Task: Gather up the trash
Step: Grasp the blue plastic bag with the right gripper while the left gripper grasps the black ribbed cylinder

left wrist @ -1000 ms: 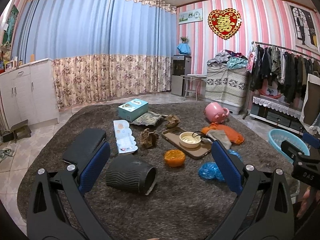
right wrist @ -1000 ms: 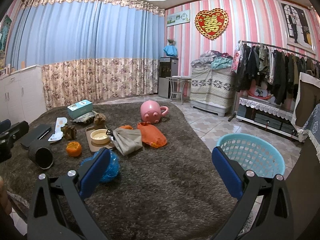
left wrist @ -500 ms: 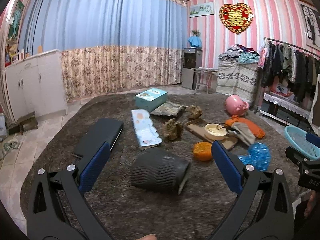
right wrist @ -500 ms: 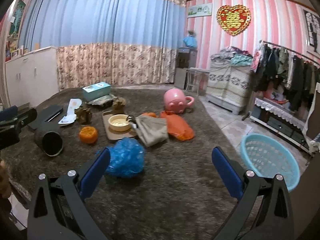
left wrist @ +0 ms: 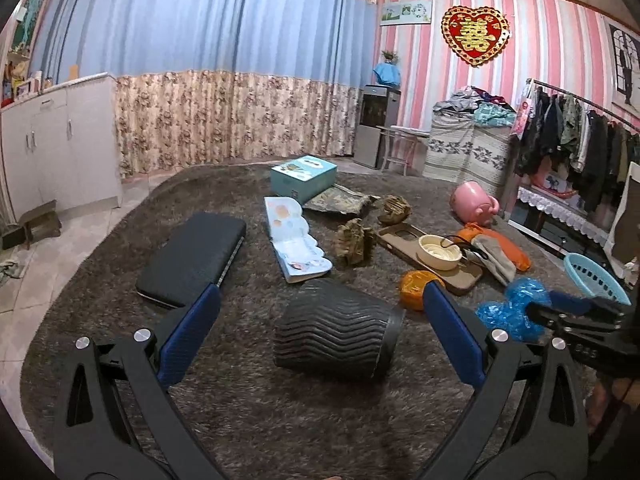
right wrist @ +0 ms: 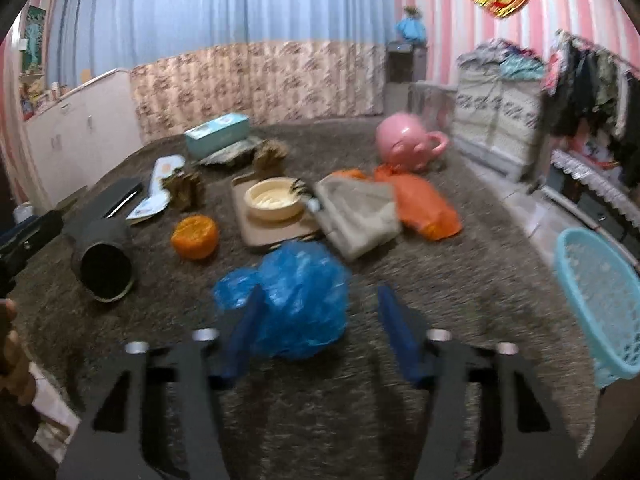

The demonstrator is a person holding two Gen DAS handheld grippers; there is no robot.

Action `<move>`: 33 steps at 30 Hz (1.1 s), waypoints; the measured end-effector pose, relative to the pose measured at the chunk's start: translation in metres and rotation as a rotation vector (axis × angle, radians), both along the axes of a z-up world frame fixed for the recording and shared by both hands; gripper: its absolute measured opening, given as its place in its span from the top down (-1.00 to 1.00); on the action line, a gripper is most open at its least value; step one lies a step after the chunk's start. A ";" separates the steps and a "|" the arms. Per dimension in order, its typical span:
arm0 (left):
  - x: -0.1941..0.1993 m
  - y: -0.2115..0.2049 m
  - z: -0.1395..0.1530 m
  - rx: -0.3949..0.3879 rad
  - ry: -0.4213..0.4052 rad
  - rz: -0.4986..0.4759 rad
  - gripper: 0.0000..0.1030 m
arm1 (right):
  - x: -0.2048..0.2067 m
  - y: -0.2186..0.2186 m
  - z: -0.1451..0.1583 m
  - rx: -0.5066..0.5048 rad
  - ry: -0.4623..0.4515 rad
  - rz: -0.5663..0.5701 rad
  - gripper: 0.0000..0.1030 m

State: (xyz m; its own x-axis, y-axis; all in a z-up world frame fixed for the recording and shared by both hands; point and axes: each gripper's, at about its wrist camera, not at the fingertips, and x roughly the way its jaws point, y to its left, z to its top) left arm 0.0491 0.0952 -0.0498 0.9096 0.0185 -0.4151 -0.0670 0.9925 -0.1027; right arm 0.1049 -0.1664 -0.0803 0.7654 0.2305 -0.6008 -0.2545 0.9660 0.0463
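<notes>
Covering most of the floor, the dark shaggy rug [left wrist: 248,408] carries everything, and I see more of its near edge than half a second ago, since both cameras have dropped lower. My right gripper [right wrist: 320,320] has closed in on the crumpled blue plastic bag [right wrist: 296,296] near the rug's front edge: its jaws are narrower than before yet still parted, one finger in front of the bag's left side, the other clear to its right, nothing pinched. Motion blur smears that whole view, so whether finger and bag touch I cannot tell. The light blue basket [right wrist: 600,304] stands off the rug's right edge, cut by the frame. My left gripper [left wrist: 320,312] hangs wide open above the black ribbed cup [left wrist: 336,332], lying on its side, now larger in view. The orange lump [left wrist: 416,288] is partly hidden behind my finger.
</notes>
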 end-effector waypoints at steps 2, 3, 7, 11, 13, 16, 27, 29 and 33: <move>0.001 -0.002 -0.002 0.003 0.007 -0.006 -0.90 | -0.001 0.002 -0.001 0.008 0.001 0.021 0.46; 0.002 -0.003 -0.003 0.010 0.013 -0.011 -0.90 | -0.003 0.004 0.001 0.005 -0.005 0.034 0.56; 0.008 -0.013 -0.009 0.042 0.034 -0.042 -0.90 | -0.009 0.004 0.007 -0.029 -0.047 0.034 0.72; 0.017 -0.021 -0.017 0.078 0.064 -0.060 -0.90 | -0.014 -0.004 0.015 -0.037 -0.090 0.013 0.73; 0.023 -0.023 -0.021 0.092 0.082 -0.062 -0.90 | -0.015 -0.007 0.016 -0.040 -0.093 0.008 0.73; 0.032 -0.021 -0.027 0.090 0.119 -0.066 -0.90 | -0.016 -0.011 0.018 -0.037 -0.098 -0.001 0.73; 0.051 -0.016 -0.039 0.044 0.197 -0.148 -0.44 | -0.020 -0.038 0.027 0.003 -0.128 -0.079 0.73; 0.050 -0.019 -0.038 0.052 0.194 -0.158 -0.44 | -0.022 -0.042 0.028 0.008 -0.134 -0.088 0.73; 0.046 -0.028 -0.029 0.067 0.172 -0.171 -0.44 | -0.028 -0.052 0.033 0.015 -0.152 -0.112 0.73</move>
State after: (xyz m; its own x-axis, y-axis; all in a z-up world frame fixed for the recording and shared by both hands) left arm 0.0955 0.0676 -0.0790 0.8181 -0.0964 -0.5670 0.0913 0.9951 -0.0375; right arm 0.0769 -0.2188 -0.0478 0.8687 0.1465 -0.4731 -0.1502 0.9882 0.0302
